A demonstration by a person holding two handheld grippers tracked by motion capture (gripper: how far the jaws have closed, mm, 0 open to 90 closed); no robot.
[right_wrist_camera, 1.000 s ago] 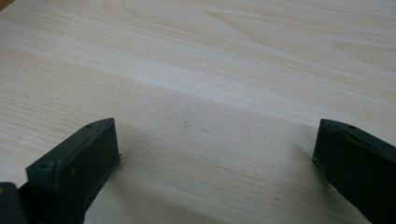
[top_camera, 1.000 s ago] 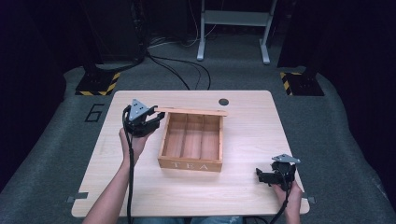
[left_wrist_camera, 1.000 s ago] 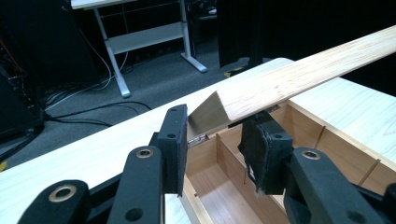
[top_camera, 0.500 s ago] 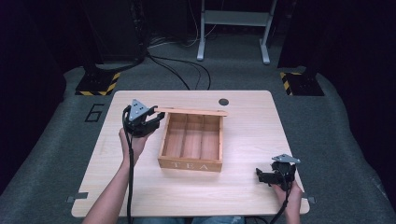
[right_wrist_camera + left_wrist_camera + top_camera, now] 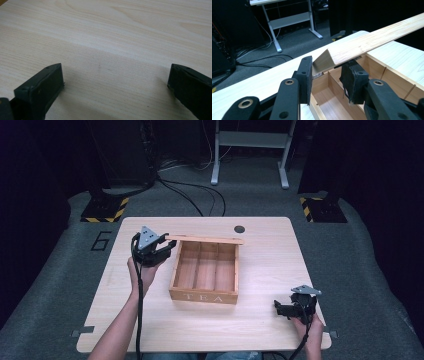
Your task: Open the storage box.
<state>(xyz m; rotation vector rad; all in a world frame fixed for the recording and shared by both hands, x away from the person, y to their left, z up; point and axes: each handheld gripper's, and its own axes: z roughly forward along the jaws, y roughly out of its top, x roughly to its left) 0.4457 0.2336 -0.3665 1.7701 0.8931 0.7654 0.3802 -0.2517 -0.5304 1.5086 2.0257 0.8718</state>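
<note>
A wooden tea box [image 5: 205,270], marked TEA on its front, sits mid-table with three bare compartments [image 5: 329,105]. Its hinged lid [image 5: 205,239] stands raised along the back edge. My left gripper [image 5: 167,247] is at the box's back left corner. In the left gripper view the lid's end [image 5: 372,41] lies between the pads, and the gripper [image 5: 327,67] is shut on it. My right gripper [image 5: 280,309] rests low near the table's front right corner. Its jaws [image 5: 115,72] stand wide open over bare wood with nothing between them.
The light wooden table [image 5: 270,260] has a small black round cap [image 5: 239,228] behind the box. Beyond the table are grey carpet, loose cables [image 5: 200,195], a white desk frame [image 5: 250,140] and two stands with yellow-black bases [image 5: 102,210].
</note>
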